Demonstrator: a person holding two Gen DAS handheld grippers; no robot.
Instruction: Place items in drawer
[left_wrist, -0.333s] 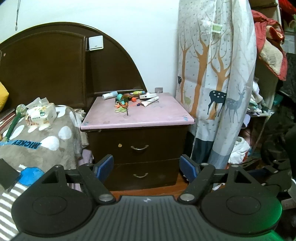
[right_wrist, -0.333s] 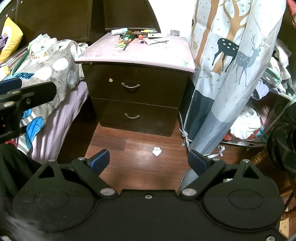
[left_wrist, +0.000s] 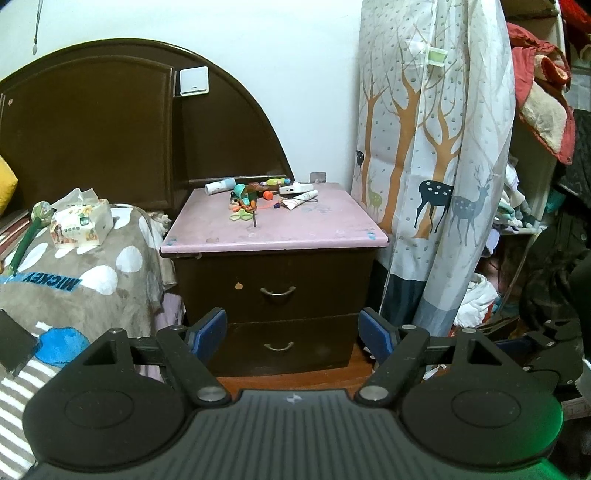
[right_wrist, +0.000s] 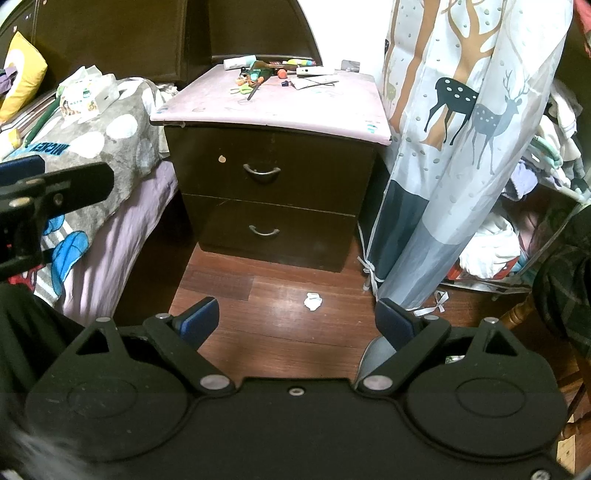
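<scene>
A dark wooden nightstand (left_wrist: 273, 266) with a pink top (left_wrist: 295, 225) has two shut drawers, an upper one (left_wrist: 277, 291) and a lower one (left_wrist: 279, 346), each with a metal handle. Small items lie at the back of the top: a white tube (left_wrist: 219, 185), green scissors (left_wrist: 240, 215), a screwdriver (left_wrist: 254, 212), a white box (left_wrist: 293, 189) and colourful bits. My left gripper (left_wrist: 293, 330) is open and empty, well short of the lower drawer. My right gripper (right_wrist: 299, 319) is open and empty, above the floor in front of the nightstand (right_wrist: 273, 166).
A bed with a spotted blanket (left_wrist: 74, 280) and a tissue pack (left_wrist: 81, 223) stands left of the nightstand. A deer-print curtain (left_wrist: 436, 166) hangs to its right, with piled clothes (left_wrist: 539, 110) beyond. A white scrap (right_wrist: 313, 300) lies on the wooden floor.
Both views have barely shifted. The grippers stay open and the drawers stay shut.
</scene>
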